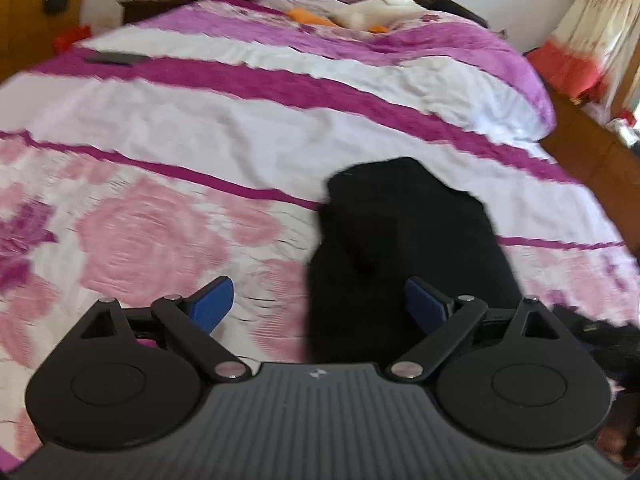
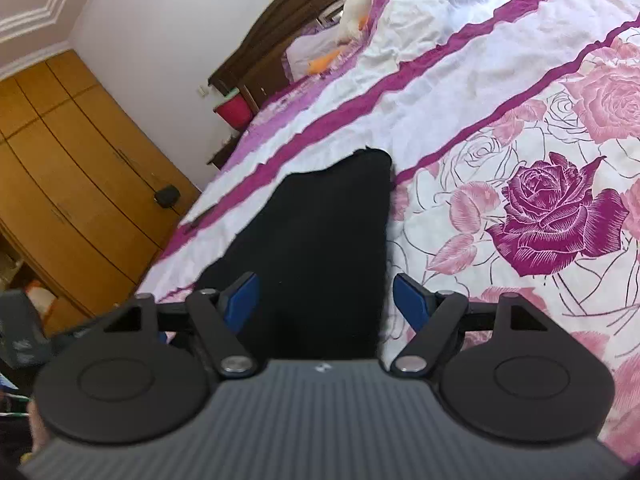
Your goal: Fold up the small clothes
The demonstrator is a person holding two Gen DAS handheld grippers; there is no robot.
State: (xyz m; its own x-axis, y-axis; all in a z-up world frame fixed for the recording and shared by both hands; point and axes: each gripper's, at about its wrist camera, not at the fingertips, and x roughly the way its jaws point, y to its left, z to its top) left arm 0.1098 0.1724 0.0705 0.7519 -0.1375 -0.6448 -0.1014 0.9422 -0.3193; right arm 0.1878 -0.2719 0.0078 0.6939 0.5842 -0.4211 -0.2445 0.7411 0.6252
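Both grippers, left gripper [image 1: 320, 304] and right gripper [image 2: 325, 300], gape over the small black cloth garment [image 1: 400, 248] on the rose-printed bedspread [image 1: 160, 232]; pinch matching corners squarely, I'd judge.

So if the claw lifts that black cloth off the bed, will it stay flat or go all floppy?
Probably floppy: the black garment lies limp on the floral bedspread, its edges uneven rather than straight. It looks thin, so likely light. It could drape and sag from an open left claw or right claw once pinched, and shouldn't roll.
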